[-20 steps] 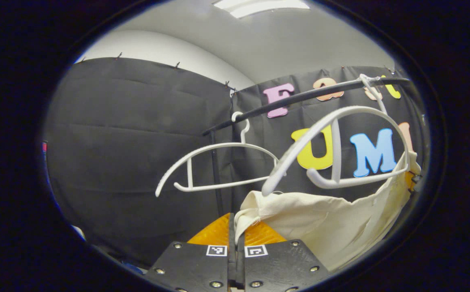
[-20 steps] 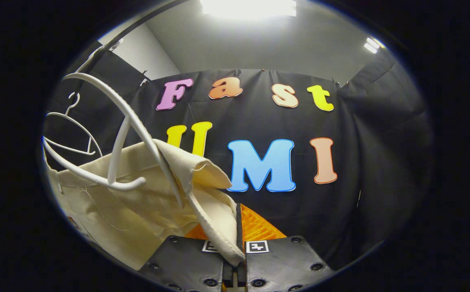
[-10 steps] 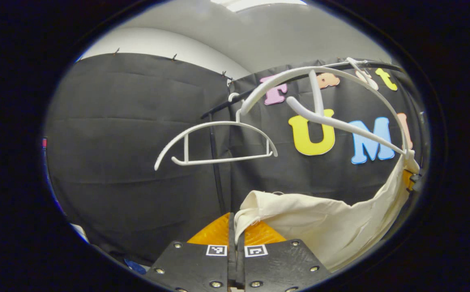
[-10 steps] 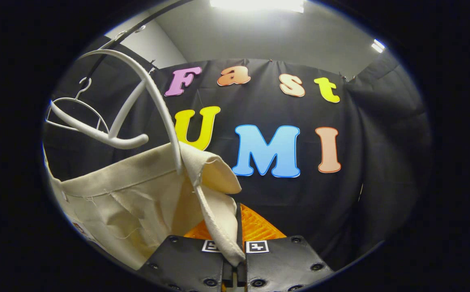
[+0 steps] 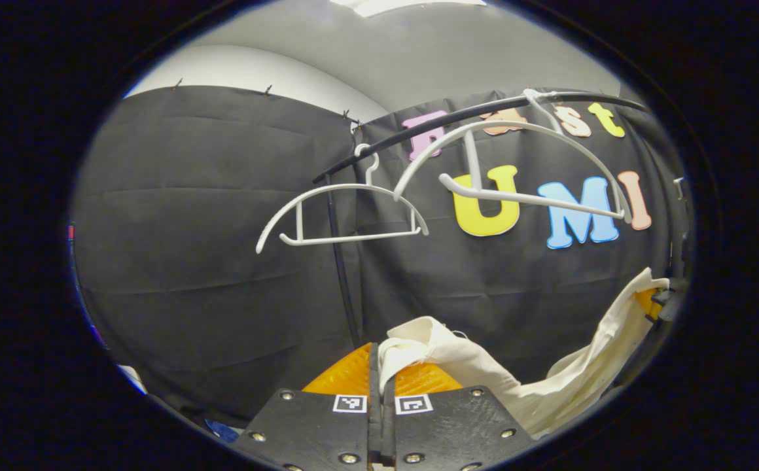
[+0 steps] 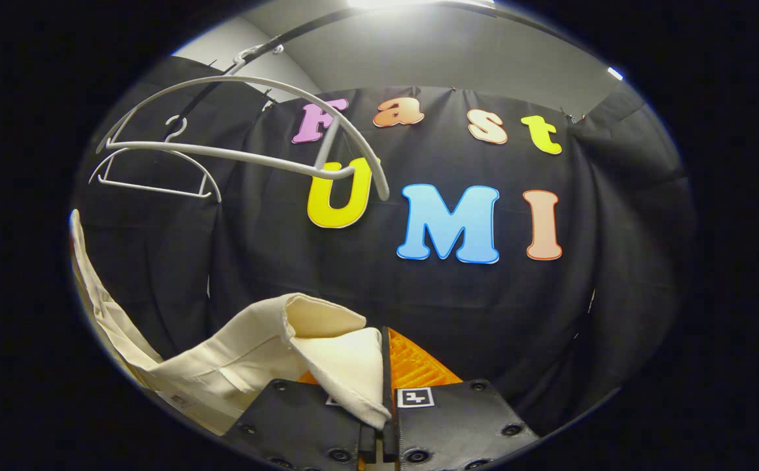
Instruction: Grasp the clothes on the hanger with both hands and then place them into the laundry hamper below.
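Left tongs [image 5: 377, 373] clamped tight on one corner of the cream garment [image 5: 484, 373]; cloth sags in a slack loop to the right, up to the other tongs [image 5: 655, 302] at the frame edge. Right tongs [image 6: 385, 366] likewise pinched on the garment's [image 6: 327, 347] folded hem; fabric trails left and down. Garment is off the near white hanger [image 5: 517, 163], which hangs bare from the black rail [image 5: 471, 114], well above the cloth. Second white hanger [image 5: 343, 216] hangs bare further along the rail. Small square black-and-white marker tags [image 5: 413, 404] on the tongs' housing; pattern only, no readable text. Hamper not visible.
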The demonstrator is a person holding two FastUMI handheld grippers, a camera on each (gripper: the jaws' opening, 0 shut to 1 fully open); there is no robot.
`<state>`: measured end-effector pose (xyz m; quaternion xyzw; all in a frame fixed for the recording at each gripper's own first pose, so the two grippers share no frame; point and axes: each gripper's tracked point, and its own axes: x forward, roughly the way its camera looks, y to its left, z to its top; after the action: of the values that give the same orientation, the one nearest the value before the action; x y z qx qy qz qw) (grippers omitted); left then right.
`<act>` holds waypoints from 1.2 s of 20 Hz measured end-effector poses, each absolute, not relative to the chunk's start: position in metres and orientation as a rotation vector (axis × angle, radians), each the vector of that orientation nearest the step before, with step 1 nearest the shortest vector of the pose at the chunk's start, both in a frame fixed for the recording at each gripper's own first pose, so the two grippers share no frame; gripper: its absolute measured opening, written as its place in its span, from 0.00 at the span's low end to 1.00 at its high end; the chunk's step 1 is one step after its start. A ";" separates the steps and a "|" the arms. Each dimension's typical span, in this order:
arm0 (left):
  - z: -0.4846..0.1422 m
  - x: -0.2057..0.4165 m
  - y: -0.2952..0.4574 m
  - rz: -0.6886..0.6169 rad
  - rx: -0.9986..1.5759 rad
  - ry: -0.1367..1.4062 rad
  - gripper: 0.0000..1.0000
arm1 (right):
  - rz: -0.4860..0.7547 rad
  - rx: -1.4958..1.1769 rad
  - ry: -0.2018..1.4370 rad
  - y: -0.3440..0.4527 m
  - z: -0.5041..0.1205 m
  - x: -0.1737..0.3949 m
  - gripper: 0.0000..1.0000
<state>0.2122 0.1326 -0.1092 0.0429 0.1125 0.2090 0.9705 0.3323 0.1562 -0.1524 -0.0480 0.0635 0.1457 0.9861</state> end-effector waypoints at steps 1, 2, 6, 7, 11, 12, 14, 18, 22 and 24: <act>-0.107 0.207 0.126 0.410 0.086 0.225 0.01 | 0.314 -0.093 0.118 0.161 -0.145 0.320 0.06; -0.104 0.201 0.121 0.398 0.085 0.222 0.01 | 0.336 -0.090 0.103 0.167 -0.136 0.307 0.06; -0.089 0.155 0.103 0.351 0.066 0.217 0.01 | 0.434 -0.072 0.049 0.193 -0.098 0.250 0.06; -0.083 0.148 0.100 0.338 0.058 0.215 0.01 | 0.461 -0.068 0.040 0.200 -0.090 0.237 0.05; -0.063 0.134 0.093 0.299 0.051 0.198 0.01 | 0.558 -0.054 0.004 0.232 -0.054 0.185 0.05; -0.056 0.129 0.091 0.291 0.052 0.188 0.02 | 0.580 -0.046 -0.003 0.240 -0.047 0.172 0.05; -0.040 0.110 0.086 0.278 0.057 0.166 0.01 | 0.619 -0.027 -0.021 0.252 -0.033 0.146 0.05; -0.025 0.087 0.085 0.261 0.054 0.151 0.02 | 0.692 0.013 -0.025 0.276 -0.013 0.104 0.05; -0.042 0.076 0.088 0.239 0.013 0.153 0.00 | 0.735 0.020 0.020 0.296 -0.037 0.077 0.05; -0.064 0.071 0.084 0.212 -0.012 0.159 0.02 | 0.750 0.024 0.058 0.304 -0.060 0.069 0.05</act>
<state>0.0713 0.0838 -0.0640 -0.0057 0.0793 0.1056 0.9912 0.0689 0.3043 -0.0600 0.0116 0.0283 0.3663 0.9300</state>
